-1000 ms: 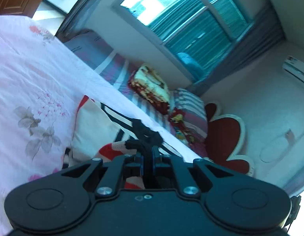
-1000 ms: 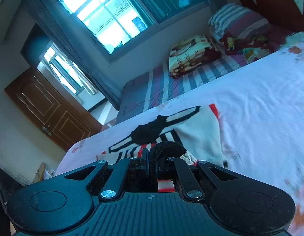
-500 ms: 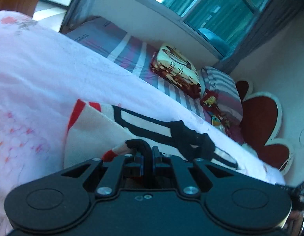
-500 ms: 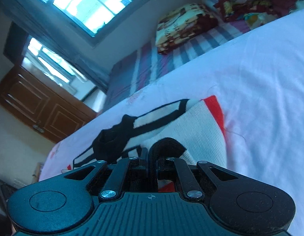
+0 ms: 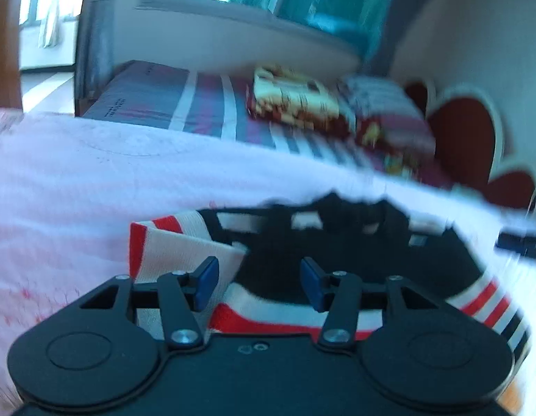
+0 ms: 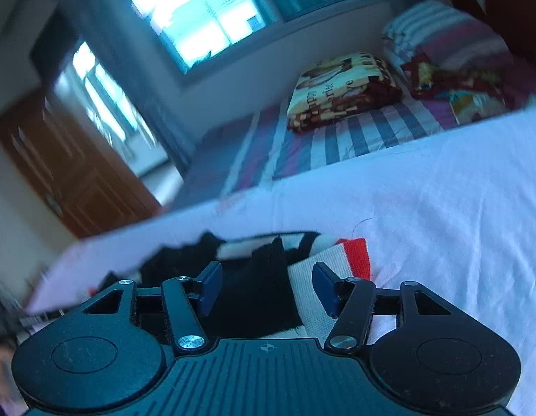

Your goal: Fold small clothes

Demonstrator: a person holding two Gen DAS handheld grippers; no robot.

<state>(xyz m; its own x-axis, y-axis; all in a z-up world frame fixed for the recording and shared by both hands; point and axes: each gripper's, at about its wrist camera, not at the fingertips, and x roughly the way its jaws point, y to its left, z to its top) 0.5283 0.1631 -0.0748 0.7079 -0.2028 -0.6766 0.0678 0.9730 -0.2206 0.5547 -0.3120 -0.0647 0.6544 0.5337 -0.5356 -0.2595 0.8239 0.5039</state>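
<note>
A small knitted garment (image 5: 184,249), white with black and red stripes and a black middle part, lies folded on the pink floral bedsheet (image 5: 94,180). My left gripper (image 5: 259,282) hovers low over its near edge; its jaws are opening, and the blue pads (image 5: 205,282) stand apart from the cloth lying between them. In the right wrist view the same garment (image 6: 323,277) lies under my right gripper (image 6: 268,287), whose jaws are opening too, black and white cloth showing between the pads without being pinched.
Beyond the pink sheet lies a striped mattress (image 6: 337,138) with a folded patterned blanket (image 6: 340,90) and striped pillows (image 6: 441,31). A red heart-shaped headboard (image 5: 468,145) stands at the right. A wooden door (image 6: 60,159) and windows are at the back left.
Both grippers were shut on the garment's edge and carried it forward and down onto the bed. Now both sets of jaws have parted and the cloth lies released on the folded garment.
</note>
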